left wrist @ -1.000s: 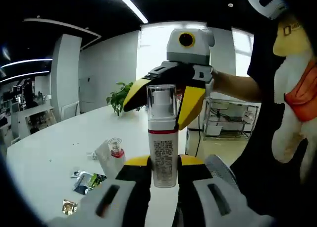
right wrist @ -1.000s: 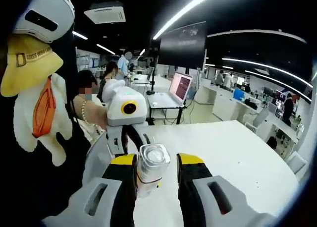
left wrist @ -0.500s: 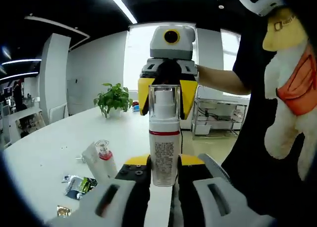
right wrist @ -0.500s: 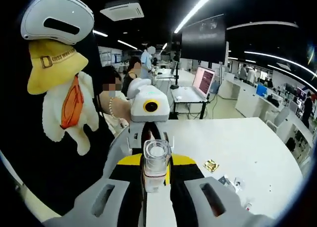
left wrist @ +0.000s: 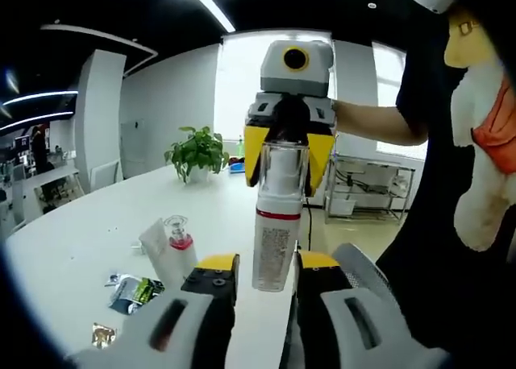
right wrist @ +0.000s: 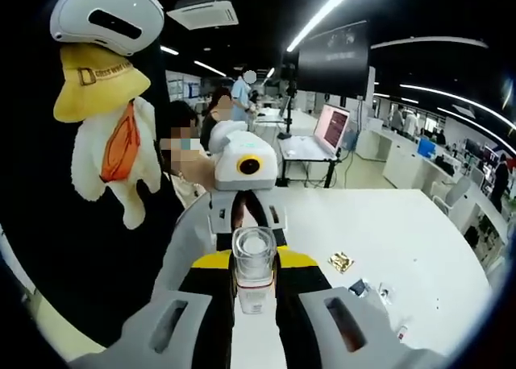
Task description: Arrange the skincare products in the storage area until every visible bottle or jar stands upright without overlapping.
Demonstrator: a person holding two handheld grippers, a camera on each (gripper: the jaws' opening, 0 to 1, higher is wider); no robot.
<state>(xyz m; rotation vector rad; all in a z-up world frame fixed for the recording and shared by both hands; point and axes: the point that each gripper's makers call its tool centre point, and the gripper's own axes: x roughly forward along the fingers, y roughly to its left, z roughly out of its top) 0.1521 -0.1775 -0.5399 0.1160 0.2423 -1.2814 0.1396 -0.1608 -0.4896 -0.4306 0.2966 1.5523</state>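
Pinching the clear cap of a white pump bottle (left wrist: 276,224), the right gripper (left wrist: 290,147) holds it upright at 12 o'clock above the left gripper (left wrist: 258,284), whose jaws stand spread, off the bottle. Its small print is unreadable. A tube (left wrist: 164,248) and sachets (left wrist: 133,292) lie at 9 o'clock on the white table (left wrist: 72,248).

The pump bottle (left wrist: 276,240) looks white plastic under a clear glossy cap (left wrist: 284,166); the table (left wrist: 72,248) matt white.

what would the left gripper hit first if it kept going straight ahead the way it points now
The pump bottle standing between its jaws, held at its clear cap by the right gripper. Behind that comes the right gripper itself. The left gripper looks open, though depth is unclear.
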